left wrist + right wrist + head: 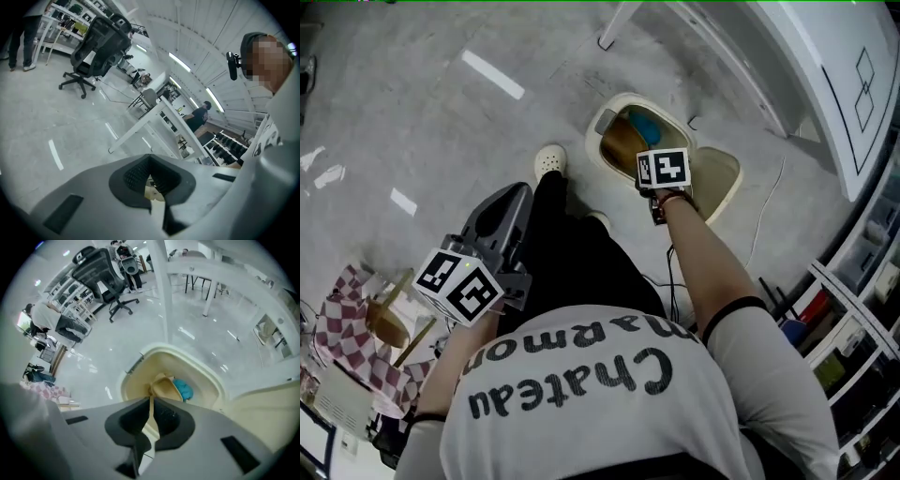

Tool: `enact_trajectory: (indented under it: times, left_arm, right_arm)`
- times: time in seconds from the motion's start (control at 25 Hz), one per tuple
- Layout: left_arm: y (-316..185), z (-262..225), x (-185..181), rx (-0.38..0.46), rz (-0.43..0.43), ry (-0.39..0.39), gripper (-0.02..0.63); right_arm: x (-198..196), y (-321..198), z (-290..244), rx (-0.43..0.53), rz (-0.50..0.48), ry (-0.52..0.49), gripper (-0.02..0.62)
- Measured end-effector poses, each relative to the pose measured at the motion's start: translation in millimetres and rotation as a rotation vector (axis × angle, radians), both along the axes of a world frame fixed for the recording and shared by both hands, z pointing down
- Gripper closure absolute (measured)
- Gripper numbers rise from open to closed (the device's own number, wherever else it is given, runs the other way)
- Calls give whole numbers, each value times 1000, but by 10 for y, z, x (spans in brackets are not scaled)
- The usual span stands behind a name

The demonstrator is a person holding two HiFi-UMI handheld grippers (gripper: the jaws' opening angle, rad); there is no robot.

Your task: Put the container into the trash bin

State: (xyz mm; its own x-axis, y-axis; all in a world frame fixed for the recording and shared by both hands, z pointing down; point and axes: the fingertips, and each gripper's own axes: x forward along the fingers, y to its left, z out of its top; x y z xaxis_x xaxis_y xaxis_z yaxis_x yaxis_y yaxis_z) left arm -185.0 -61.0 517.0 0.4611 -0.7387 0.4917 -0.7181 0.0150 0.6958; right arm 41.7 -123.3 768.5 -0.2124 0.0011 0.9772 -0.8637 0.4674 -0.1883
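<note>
1. Two ribbed dark pads on the right gripper (pixel 151 403), pressed almost together, pinching a thin, stiff tan wall of the container (pixel 164 386).
2. Just beyond those fingertips: the rest of the container, a shallow paper-like tray with a folded, angular rim. Matte beige-brown, hanging inside the mouth of the trash bin (pixel 206 372).
3. Around and below the fingertips: the bin's smooth cream plastic rim, a glossy rounded rectangle. Flat cream lid (pixel 269 404) tipped open to the right of the jaws.
4. Right of the fingertips and deeper in the bin, touching or nearly touching the container: a crumpled bright blue lump (pixel 184 390), soft-looking, material unclear.
5. From the head view: right gripper directly over the bin's mouth, with the brown container and blue lump just past its tips.
6. Left gripper (pixel 150 177): ribbed black pads closed to a narrow slit, nothing gripped. Only a pale sliver showing through the gap past the tips.
7. Far ahead of the left fingertips: polished grey floor (pixel 47 122) streaked with reflected light, slanted white table legs (pixel 136 129), and a black mesh office chair (pixel 98 44) on a star base.
8. Behind the left fingers in the head view: red-and-white checked cloth (pixel 339 323) carrying a round wooden dish (pixel 389 323).
</note>
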Motion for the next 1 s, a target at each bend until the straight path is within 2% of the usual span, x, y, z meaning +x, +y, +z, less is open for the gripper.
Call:
enact_trajectory:
  times: [0.16,0.36,0.68,0.84,1.0]
  left_arm:
    - [-70,-585,195,129,18,-11,584]
    - [-28,-1313,515,257,36,-28,584]
    - [-157,-2423,958,501,30,-47,584]
    - [-65,-2766,1151,573,48,-89,584]
    - [34,-2995,1188,617,13,-100,584]
  right_arm:
    - [-144,17,-844,74,71,-166,560]
    - [-71,195,-2002,156,128,-347,560]
    - [236,-170,-3831,399,367,-691,560]
    - [449,-169,-4672,576,375,-823,561]
    - [644,-103,-5281,734,331,-858,561]
